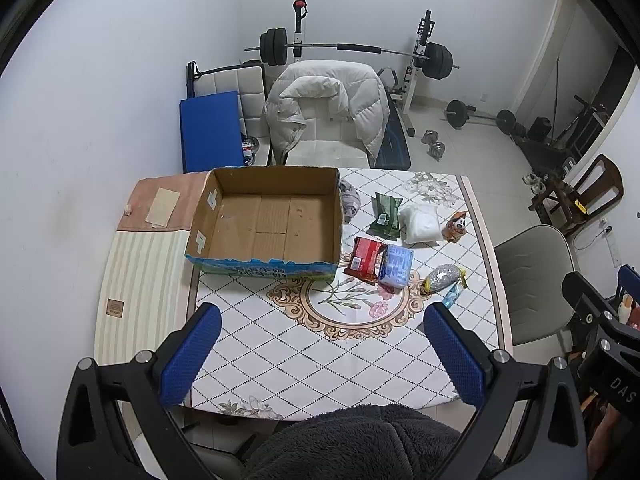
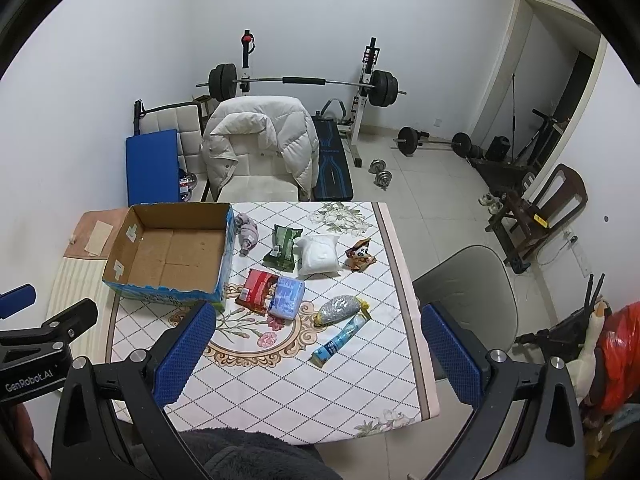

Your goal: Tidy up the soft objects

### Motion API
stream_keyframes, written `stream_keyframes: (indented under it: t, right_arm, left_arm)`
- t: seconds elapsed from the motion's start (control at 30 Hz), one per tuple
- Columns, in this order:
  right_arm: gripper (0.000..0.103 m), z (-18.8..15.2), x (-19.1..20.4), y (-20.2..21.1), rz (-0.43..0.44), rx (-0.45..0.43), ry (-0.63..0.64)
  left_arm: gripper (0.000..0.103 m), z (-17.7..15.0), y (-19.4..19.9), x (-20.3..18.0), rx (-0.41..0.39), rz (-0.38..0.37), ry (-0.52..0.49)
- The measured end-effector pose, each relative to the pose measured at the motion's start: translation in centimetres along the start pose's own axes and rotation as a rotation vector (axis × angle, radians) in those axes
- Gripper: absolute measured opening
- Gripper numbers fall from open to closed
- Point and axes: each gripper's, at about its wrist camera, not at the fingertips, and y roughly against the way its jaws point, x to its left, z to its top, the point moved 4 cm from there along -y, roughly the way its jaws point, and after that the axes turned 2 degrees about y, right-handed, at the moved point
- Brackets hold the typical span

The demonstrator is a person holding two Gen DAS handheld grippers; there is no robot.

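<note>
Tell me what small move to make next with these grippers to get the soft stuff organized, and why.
Probably bring the right gripper forward and down over the red packet, the item lying nearest the cardboard box. Both grippers are open and holding nothing, the left gripper included, the box shows only its bare floor, and every packet lies out on the table.

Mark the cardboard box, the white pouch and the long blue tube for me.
cardboard box (image 2: 176, 254): right wrist view, bare inner floor.
white pouch (image 2: 319, 255): right wrist view, middle of pouch.
long blue tube (image 2: 340, 338): right wrist view, mid-length.
</note>
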Motion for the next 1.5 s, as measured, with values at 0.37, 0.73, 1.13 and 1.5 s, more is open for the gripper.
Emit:
stream_keyframes:
  t: [0.37, 0.73, 1.13, 1.5]
  right_arm:
    - [0.103, 0.8, 0.7, 0.1, 0.005, -0.006, 0.016]
    - [0.103, 0.8, 0.9, 0.1, 0.004, -0.008, 0.015]
    - [0.103, 2.0, -0.2, -3.1, 0.051, 0.027, -0.034]
    - [0.103, 3.9, -7.5, -28.0, 0.135, 0.329, -0.224]
  left_arm:
    - [0.103, 1.0, -0.1, 0.4, -0.005, 0.000, 0.003]
    - [0.103, 1.3, -0.3, 0.6, -0.006, 0.002, 0.004]
    - [0.103, 3.7, -3.1, 0.7, -0.015, 0.036, 0.009]
    - [0.103, 10.6, -22.9, -6.7, 0.186, 0.059, -0.149]
